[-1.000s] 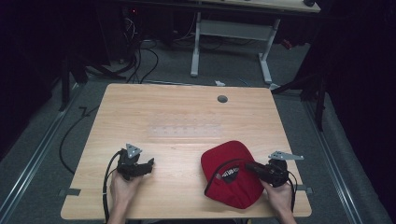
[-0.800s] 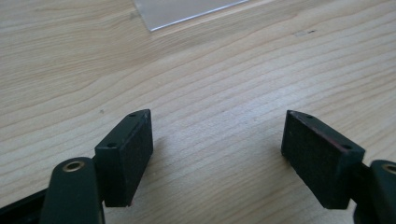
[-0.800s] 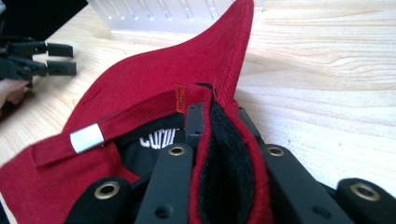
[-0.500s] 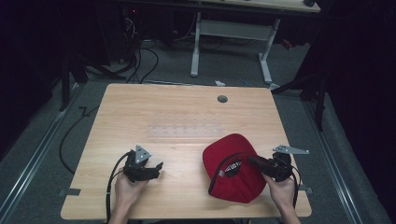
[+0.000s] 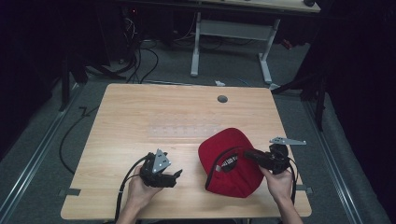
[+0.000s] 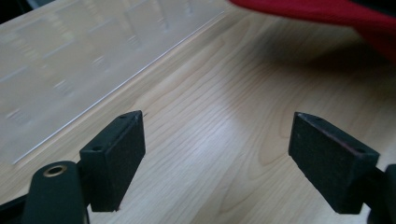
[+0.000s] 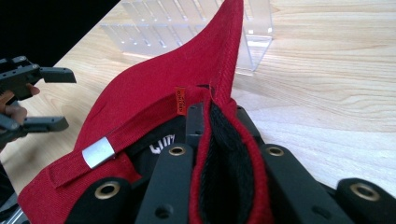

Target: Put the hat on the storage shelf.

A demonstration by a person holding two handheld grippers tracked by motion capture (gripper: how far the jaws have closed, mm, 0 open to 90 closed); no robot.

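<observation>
Already lifted near table's (image 5: pixel 140 112) front right corner: red cap (image 5: pixel 231 161), rim pinched in right gripper (image 5: pixel 247 155). Left gripper (image 5: pixel 176 178) spread, empty, just been opening. Best kept pinch firm, took opposite rim squarely

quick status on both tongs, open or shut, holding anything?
Left tongs: open, jaws just been opening, nothing between them.
Right tongs: shut on the red cap at its rim.
</observation>
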